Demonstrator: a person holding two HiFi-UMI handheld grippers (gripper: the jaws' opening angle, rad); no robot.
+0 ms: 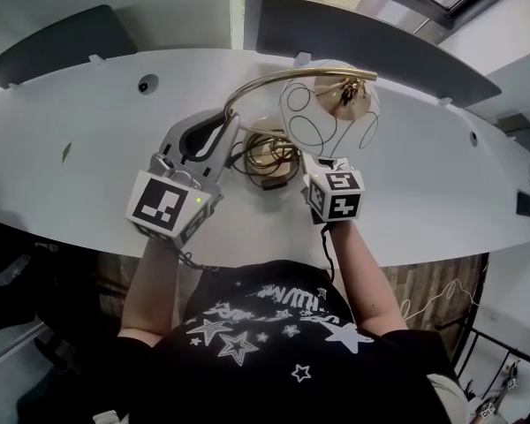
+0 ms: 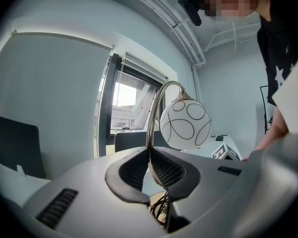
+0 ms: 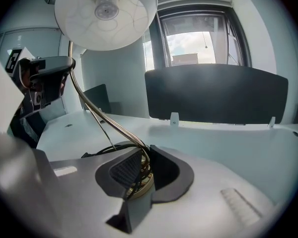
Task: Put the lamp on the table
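We have the lamp (image 1: pixel 322 113) in both grippers over the middle of the table (image 1: pixel 88 148). The left gripper (image 2: pixel 150 155) is closed almost fully, pads pinching the thin brass stem (image 2: pixel 154 115) partway up its curve. The right gripper (image 3: pixel 141 165) is closed a little wider on the foot of that stem, where the cord (image 1: pixel 247 153) wraps just above the base (image 3: pixel 139 187). The shade (image 1: pixel 329 111) hangs out past the right gripper (image 1: pixel 316 164), so the lamp is top-heavy to that side. No view shows whether the base touches the tabletop, so we judge the step in hand to be the last bit of setting down.

To do it well:

- We lower both hands together, so that the base meets the table flat rather than on one edge.
- We watch that the loose cord loops lie beside the base, not under it, or the lamp will rock.
- Once the base sits, we open the low grip first. The left gripper (image 1: pixel 219 135) steadies the stem against the pull of the shade.
- We release that one last, then draw it straight back, since a sideways nudge on so thin a stem could tip the glass.
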